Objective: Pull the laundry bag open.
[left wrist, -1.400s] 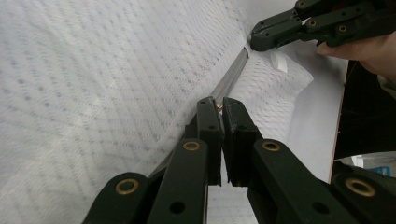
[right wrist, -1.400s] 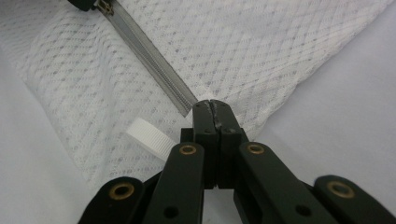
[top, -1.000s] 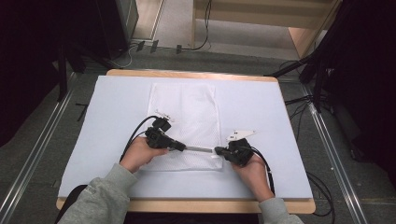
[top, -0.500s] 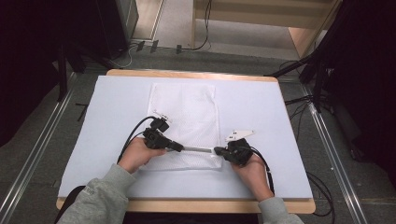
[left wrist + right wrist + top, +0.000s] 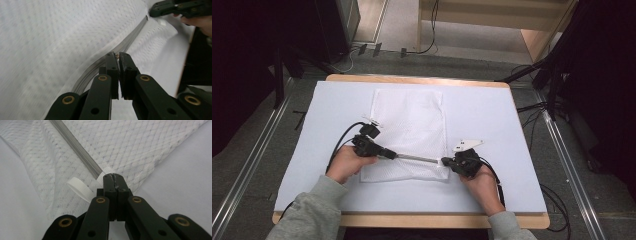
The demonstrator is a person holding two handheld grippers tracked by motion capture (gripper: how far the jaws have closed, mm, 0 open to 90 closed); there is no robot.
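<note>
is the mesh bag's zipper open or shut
Cannot tell. The zipper runs taut between the left gripper and right gripper; no gap in the mesh bag shows.

1. A wooden table (image 5: 412, 80) filled the middle of the high view, its bare edge showing at top and bottom.
2. A pale blue-white mat (image 5: 492, 115) covered nearly the whole top.
3. A white mesh bag (image 5: 412, 120) lay flat on the mat, centre frame.

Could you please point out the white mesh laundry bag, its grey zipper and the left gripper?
white mesh laundry bag (image 5: 409, 117), high view, middle of the mesh.
grey zipper (image 5: 414, 158), high view, mid-length of the track.
left gripper (image 5: 117, 55), left gripper view, between the fingertips.
</note>
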